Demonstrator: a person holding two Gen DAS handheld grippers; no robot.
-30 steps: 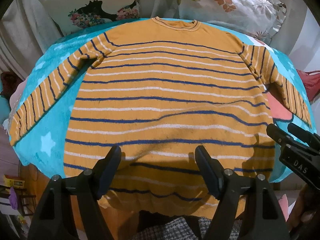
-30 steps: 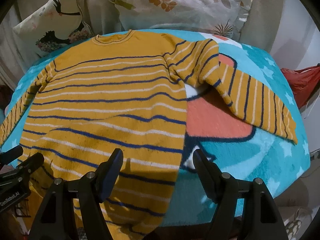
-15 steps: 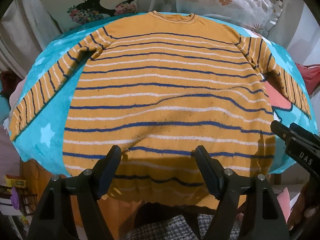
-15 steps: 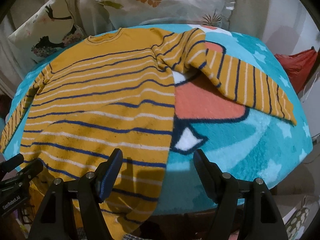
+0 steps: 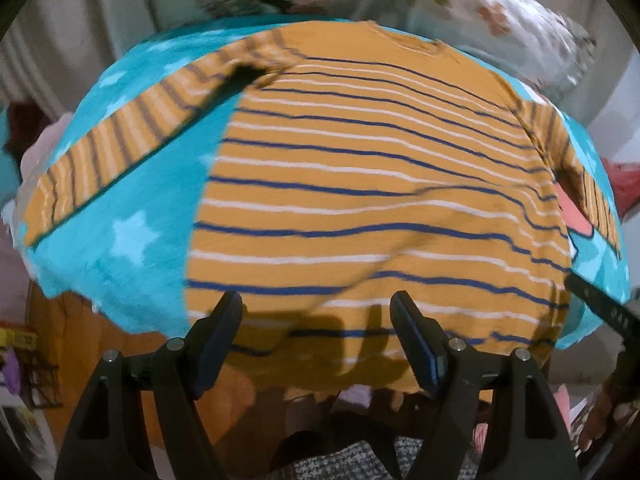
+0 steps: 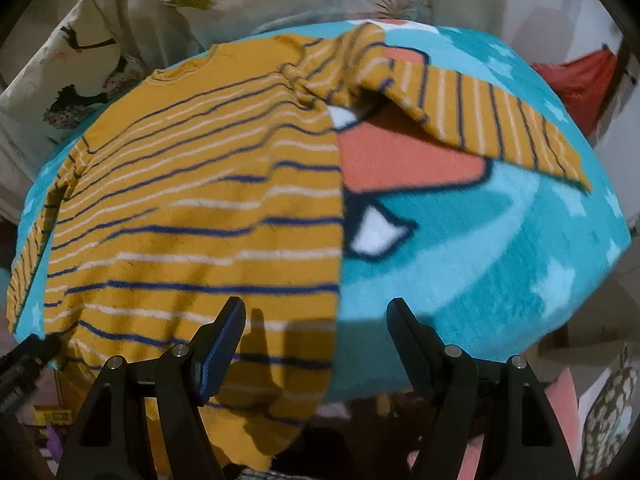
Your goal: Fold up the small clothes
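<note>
In the left wrist view, the left gripper (image 5: 316, 316) points steeply down from the bottom of the frame, its two black fingers spread wide with nothing between them, hovering above the lower hem of a mustard-yellow knitted sweater with navy and white stripes (image 5: 372, 184). The sweater lies flat, filling the centre of the frame on a turquoise fleece blanket with pale stars (image 5: 132, 236), one sleeve stretching toward the left edge. Floral cushions (image 5: 500, 20) blur along the top. At the right edge a black tip of the right gripper (image 5: 600, 306) pokes in, and a hand (image 5: 608, 416) shows at lower right. In the right wrist view, the right gripper (image 6: 316, 316) likewise aims down, jaws wide apart and empty, straddling the sweater's right side edge near the hem. The sweater (image 6: 192, 208) fills the left half, its sleeve draped toward the upper right across the blanket (image 6: 500, 256).
</note>
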